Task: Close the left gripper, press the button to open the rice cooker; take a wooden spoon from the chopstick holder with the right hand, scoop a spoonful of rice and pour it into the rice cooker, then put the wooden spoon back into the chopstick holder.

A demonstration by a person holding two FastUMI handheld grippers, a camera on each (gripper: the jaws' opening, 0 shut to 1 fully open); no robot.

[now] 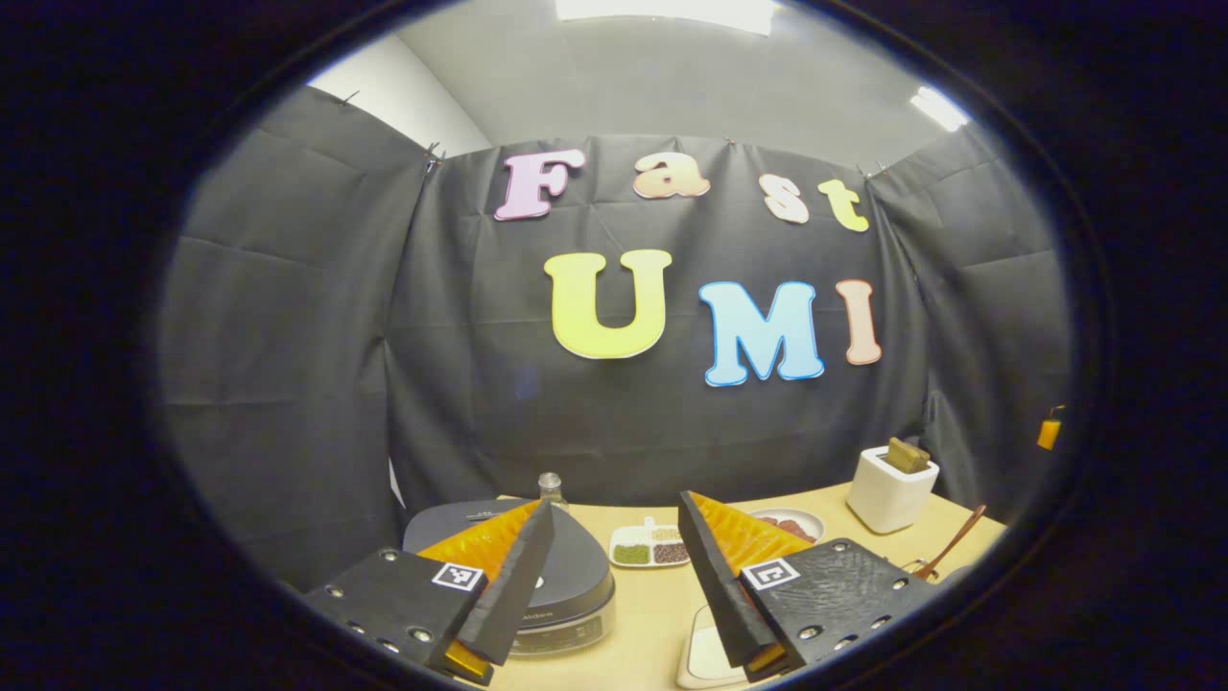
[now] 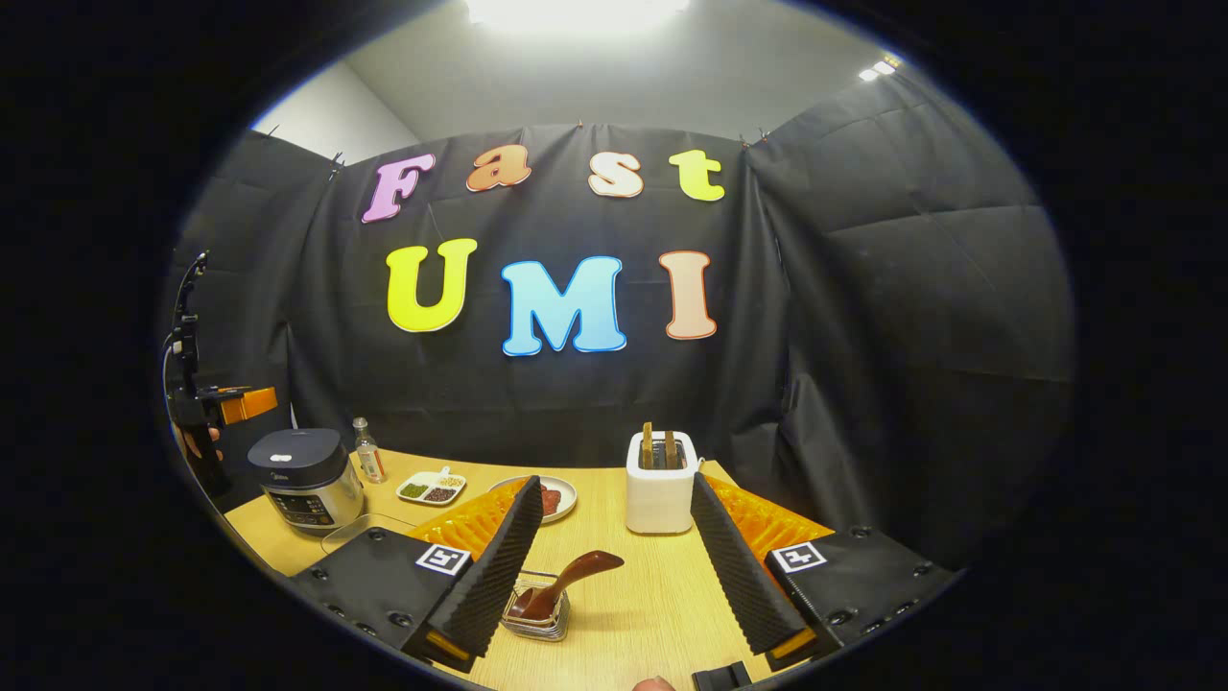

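Fingers point(image 2: 499, 566) spread wide — wooden spoon point(image 2: 566, 581) between, untouched.

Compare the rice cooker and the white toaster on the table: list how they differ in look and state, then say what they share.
1. The rice cooker is rounded, with a dark lid over a silver body; the toaster is a white, boxy block.
2. The rice cooker's lid is shut; the toaster's top slots are open, with brown slices poking out.
3. The rice cooker stands near the table's left end; the toaster stands near the back edge, farther right.

Both stand upright on the wooden table, untouched.
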